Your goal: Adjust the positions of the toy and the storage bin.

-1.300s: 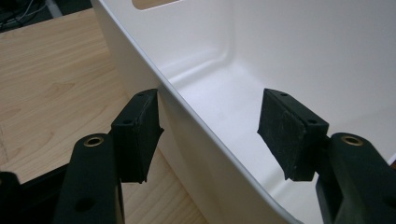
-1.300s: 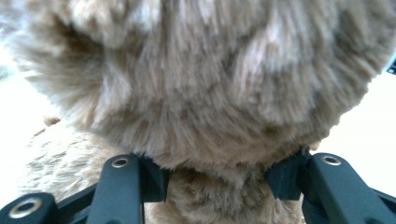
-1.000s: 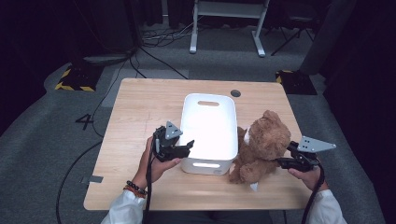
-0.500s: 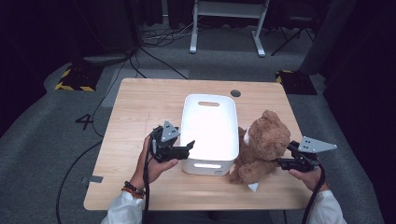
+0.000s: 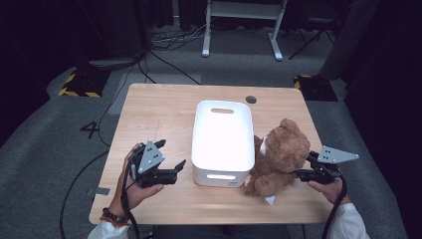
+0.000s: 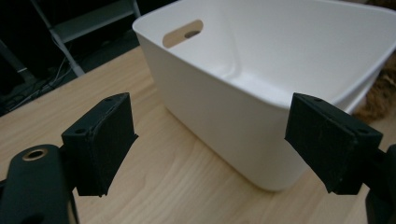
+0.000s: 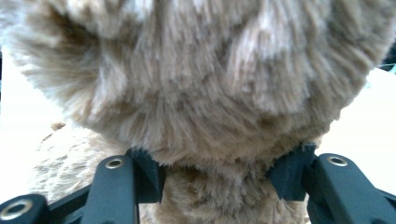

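Note:
A white plastic bin stands in the middle of the wooden table. A brown teddy bear sits upright against the bin's right side. My right gripper reaches in from the right; its jaws have just been closing, and its pads press into the fur of the teddy bear at the neck. To the left of the bin, my left gripper hovers over bare wood. Its jaws have just been opening and hold nothing. In the left gripper view the bin's wall lies just ahead of my left gripper.
A white tag pokes out from under the bear near the table's front edge. A round cable hole sits at the back of the table. Cables and a metal stand lie on the grey floor beyond.
My left gripper has drawn back leftward from the bin's side and its jaws have spread apart. The bear, the bin and the right hand have stayed put.

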Demonstrator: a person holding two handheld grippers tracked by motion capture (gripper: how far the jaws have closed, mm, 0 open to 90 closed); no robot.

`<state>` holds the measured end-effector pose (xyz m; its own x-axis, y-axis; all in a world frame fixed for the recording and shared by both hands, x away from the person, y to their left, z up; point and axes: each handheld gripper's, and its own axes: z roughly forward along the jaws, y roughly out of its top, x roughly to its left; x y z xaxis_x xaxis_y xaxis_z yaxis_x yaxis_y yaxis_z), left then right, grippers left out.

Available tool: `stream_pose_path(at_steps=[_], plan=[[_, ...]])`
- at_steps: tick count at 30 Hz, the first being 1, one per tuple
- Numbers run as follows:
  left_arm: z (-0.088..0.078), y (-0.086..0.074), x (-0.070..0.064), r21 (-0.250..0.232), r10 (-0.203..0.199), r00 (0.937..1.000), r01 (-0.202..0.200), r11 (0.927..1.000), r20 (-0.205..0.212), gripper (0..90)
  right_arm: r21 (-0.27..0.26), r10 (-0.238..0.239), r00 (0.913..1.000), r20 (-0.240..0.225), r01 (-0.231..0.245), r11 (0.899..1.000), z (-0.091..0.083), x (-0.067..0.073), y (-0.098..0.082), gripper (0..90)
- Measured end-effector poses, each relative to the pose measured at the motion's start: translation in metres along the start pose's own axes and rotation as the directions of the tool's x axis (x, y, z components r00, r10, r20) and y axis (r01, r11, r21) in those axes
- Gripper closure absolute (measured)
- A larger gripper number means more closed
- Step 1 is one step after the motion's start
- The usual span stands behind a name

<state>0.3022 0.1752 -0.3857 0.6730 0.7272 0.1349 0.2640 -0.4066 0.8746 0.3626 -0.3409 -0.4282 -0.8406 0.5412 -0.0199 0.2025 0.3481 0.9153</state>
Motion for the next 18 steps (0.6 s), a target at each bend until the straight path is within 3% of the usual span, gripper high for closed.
stream_pose_path(at_steps=[4,5,6,7,15,18], plan=[[0.002,-0.021,-0.001,0.077,0.015,0.9999,-0.015,0.9969,0.007,15.9,0.003,-0.002,1.0000,0.000,0.002,1.000,0.000,0.001,0.000,46.8],[0.008,-0.031,-0.003,0.119,0.027,0.9996,-0.028,0.9925,0.005,15.9,0.004,-0.001,1.0000,0.001,0.001,1.000,-0.001,0.001,0.000,46.7],[0.008,-0.031,-0.003,0.119,0.027,0.9996,-0.028,0.9925,0.005,15.9,0.004,-0.001,1.0000,0.001,0.001,1.000,-0.001,0.001,0.000,46.7],[0.016,-0.040,-0.004,0.159,0.028,0.9996,-0.029,0.9868,0.008,16.0,0.005,0.001,1.0000,0.002,-0.001,1.000,-0.001,0.001,0.000,46.7],[0.049,-0.070,-0.009,0.225,-0.027,0.9964,0.008,0.9743,0.081,16.9,0.012,0.004,1.0000,0.005,-0.004,1.000,-0.001,0.001,-0.001,48.5],[0.063,-0.076,-0.016,0.277,-0.010,0.9962,-0.014,0.9608,0.086,17.4,0.019,-0.007,0.9996,0.026,0.006,1.000,0.000,0.003,0.000,54.5]])
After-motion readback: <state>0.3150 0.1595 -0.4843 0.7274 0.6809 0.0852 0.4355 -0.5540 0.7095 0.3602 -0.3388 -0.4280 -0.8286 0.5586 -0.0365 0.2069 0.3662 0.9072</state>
